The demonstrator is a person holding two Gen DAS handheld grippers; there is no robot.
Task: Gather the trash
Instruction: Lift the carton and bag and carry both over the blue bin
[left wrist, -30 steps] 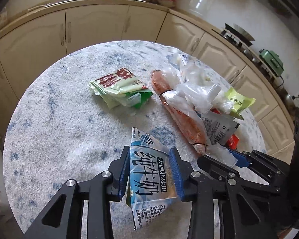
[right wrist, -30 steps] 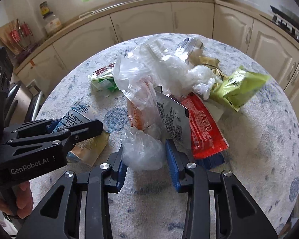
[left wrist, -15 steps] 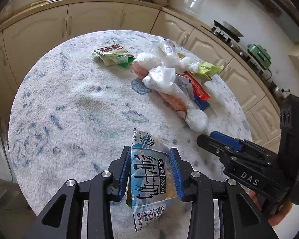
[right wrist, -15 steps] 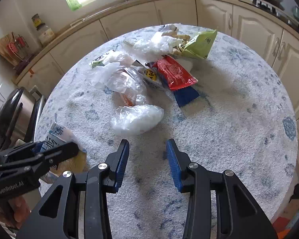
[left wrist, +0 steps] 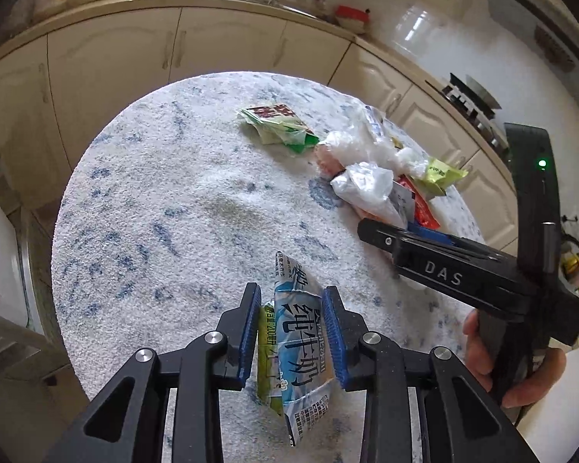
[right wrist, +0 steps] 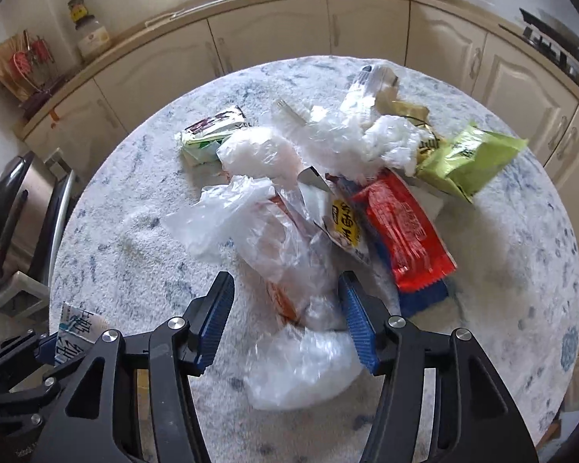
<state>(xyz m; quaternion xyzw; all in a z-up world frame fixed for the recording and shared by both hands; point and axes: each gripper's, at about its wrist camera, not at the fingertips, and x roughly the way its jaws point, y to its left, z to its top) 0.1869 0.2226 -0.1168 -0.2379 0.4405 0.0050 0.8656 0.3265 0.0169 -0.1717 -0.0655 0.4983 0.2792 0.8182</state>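
Note:
My left gripper (left wrist: pixel 291 289) is shut on a blue-and-white milk pouch (left wrist: pixel 301 347), held above the round table (left wrist: pixel 154 212); its jaws are closing tighter. The pouch (right wrist: pixel 77 328) also shows at the lower left of the right wrist view. My right gripper (right wrist: pixel 286 281) hovers over the near end of the trash pile with its jaws opening. A crumpled clear plastic bag (right wrist: pixel 297 370) lies between and under its fingers, not pinched. Behind it lie an orange pack in clear film (right wrist: pixel 278 247), a red wrapper (right wrist: pixel 401 227) and a green snack bag (right wrist: pixel 467 158).
A green-and-white wrapper (left wrist: pixel 278 123) lies apart at the far side of the pile. Cream cabinets (right wrist: pixel 274 31) curve round behind the table. A steel appliance (right wrist: pixel 15 208) stands to the left, a hob (left wrist: pixel 471 96) to the right. A hand (left wrist: pixel 521 366) holds the right gripper.
The right gripper let go of the clear bag, drew back, then came forward over it with wider jaws. The left gripper carried the pouch back from the pile and squeezed it narrower.

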